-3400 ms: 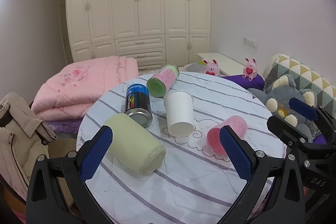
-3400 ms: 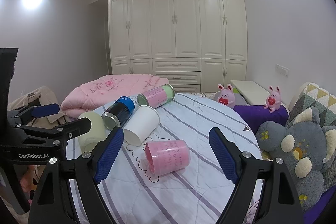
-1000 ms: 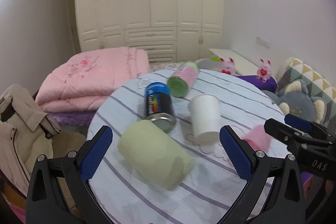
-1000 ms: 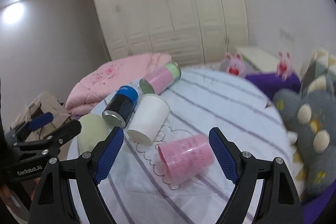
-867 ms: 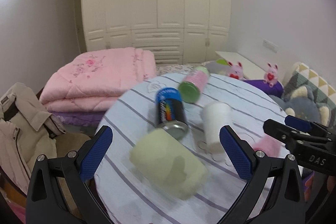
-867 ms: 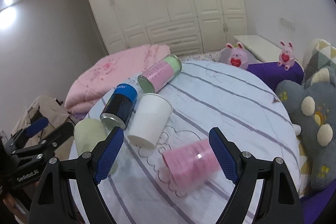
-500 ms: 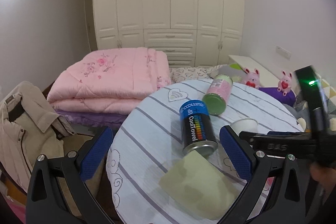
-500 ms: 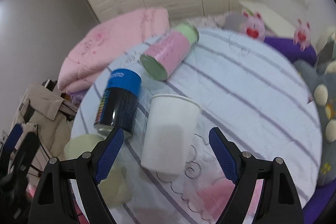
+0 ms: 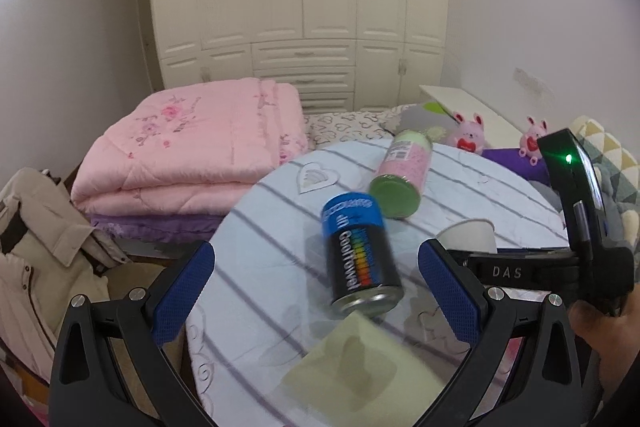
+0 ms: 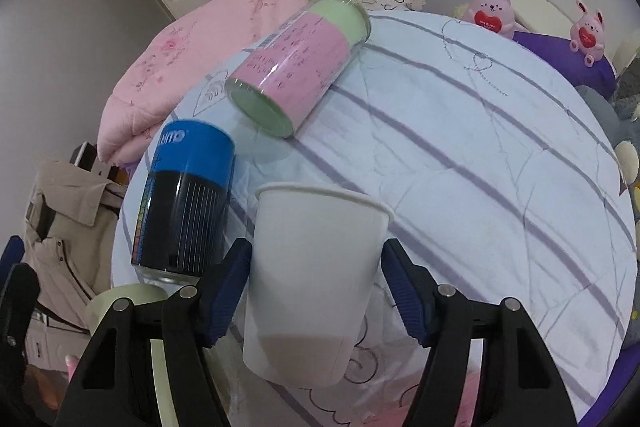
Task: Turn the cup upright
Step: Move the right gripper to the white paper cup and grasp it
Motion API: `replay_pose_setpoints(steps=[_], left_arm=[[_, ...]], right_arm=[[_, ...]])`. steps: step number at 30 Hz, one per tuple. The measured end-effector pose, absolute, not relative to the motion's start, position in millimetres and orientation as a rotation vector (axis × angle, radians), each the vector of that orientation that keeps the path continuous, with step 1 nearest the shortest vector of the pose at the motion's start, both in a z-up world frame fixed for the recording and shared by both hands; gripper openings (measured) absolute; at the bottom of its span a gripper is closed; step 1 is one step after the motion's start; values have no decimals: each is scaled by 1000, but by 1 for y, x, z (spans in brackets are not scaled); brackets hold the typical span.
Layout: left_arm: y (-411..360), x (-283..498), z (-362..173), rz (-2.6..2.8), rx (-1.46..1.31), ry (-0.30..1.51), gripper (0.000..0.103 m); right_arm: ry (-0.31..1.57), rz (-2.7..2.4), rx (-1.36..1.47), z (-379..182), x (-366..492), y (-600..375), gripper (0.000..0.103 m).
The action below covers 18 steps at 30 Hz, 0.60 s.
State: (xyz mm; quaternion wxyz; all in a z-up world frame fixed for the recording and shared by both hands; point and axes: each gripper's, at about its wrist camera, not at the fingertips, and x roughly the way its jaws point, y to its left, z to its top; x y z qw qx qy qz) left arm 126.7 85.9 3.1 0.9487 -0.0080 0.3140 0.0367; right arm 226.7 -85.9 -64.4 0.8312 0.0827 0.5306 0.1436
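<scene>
A white paper cup lies on its side on the round striped table, rim pointing away from me. My right gripper is open, one blue finger on each side of the cup; I cannot tell if the pads touch it. The left wrist view shows only the cup's rim behind the right gripper's body. My left gripper is open and empty above the table's near left, over a pale green cup lying on its side.
A blue-and-black can lies just left of the white cup. A pink-and-green canister lies further back. A pink cup lies under my right gripper. Folded pink quilt and a beige jacket lie left of the table; plush toys at right.
My right gripper has moved forward and down, so its fingers now straddle the white cup and have narrowed around it. My left gripper has swung left and drawn back.
</scene>
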Motion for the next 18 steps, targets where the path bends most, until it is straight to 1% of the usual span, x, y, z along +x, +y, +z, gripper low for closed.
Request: replay_pose_setpoints(steps=[9, 18], left_arm=[[49, 154, 14, 2, 7, 661, 103], [20, 176, 11, -10, 26, 751, 103]], right_arm=[[1073, 205, 246, -41, 257, -141, 68], [1114, 197, 319, -67, 285, -177, 70]])
